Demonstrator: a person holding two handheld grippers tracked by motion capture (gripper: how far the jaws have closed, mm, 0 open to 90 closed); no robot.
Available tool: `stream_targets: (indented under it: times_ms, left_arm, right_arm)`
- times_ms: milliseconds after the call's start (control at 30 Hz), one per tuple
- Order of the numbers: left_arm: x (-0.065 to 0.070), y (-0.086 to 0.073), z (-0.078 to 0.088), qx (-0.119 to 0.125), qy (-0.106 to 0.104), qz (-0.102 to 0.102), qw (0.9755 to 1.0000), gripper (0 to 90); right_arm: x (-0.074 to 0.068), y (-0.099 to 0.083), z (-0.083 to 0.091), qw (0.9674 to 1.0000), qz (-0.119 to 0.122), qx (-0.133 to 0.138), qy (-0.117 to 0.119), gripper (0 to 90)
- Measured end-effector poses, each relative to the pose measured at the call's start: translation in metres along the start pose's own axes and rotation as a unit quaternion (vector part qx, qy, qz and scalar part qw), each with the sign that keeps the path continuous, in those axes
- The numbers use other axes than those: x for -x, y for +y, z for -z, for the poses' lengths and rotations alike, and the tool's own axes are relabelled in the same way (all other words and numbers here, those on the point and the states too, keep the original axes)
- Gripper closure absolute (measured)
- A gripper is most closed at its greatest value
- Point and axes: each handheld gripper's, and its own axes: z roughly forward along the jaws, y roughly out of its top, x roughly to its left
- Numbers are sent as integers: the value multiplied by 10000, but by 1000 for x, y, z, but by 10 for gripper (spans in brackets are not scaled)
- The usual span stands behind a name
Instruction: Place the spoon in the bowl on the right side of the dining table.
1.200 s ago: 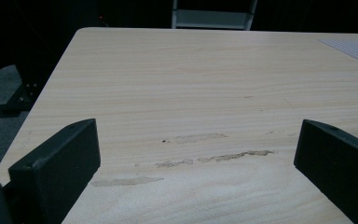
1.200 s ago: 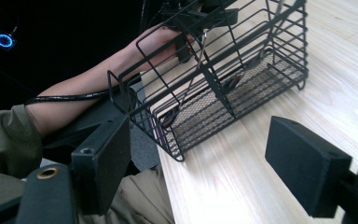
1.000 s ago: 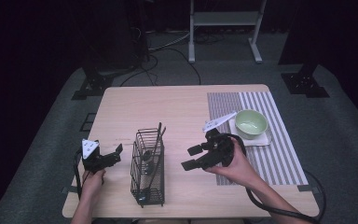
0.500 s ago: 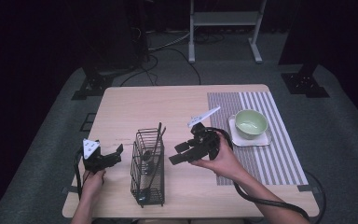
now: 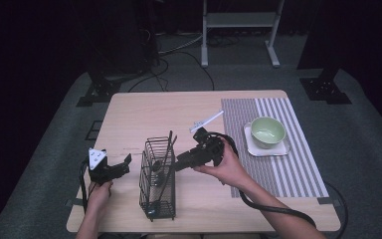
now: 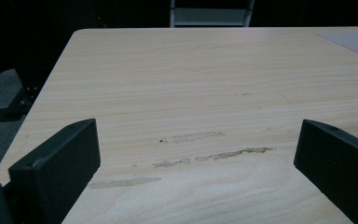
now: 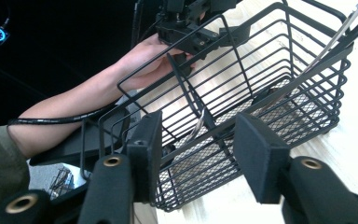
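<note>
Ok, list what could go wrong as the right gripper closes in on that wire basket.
1. The right gripper, its jaws just closing with nothing pressed yet, may catch the wire basket rim rather than a utensil, tipping it.
2. The left gripper stands open, apart from the basket, so nothing steadies it.
3. A dragged basket could slide across the table.

the right gripper (image 7: 193,156) sat right at the black wire basket (image 7: 270,93), its jaws just closing in with a rim wire and dark utensil handles (image 7: 209,123) between the pads, not yet pinched. beyond the basket, the left gripper (image 7: 193,32) showed in the person's hand (image 7: 144,60), over pale wood.
</note>
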Motion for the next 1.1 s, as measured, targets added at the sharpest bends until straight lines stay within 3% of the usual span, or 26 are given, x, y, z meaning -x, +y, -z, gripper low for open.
stream_targets:
  times_ms: [533, 667, 1100]
  left_arm:
    - [0, 0, 0, -2, -8, -5, 10000, 0]
    - [0, 0, 0, -4, -4, 2, 10000, 0]
    - [1, 0, 0, -12, 3, -18, 10000, 0]
  right_arm:
    - [0, 4, -16, 10000, 4, -87, 11, 881]
    - [-2, 5, -15, 9999, -19, -77, 114, 888]
    - [-10, 8, -2, 9999, 25, 99, 12, 894]
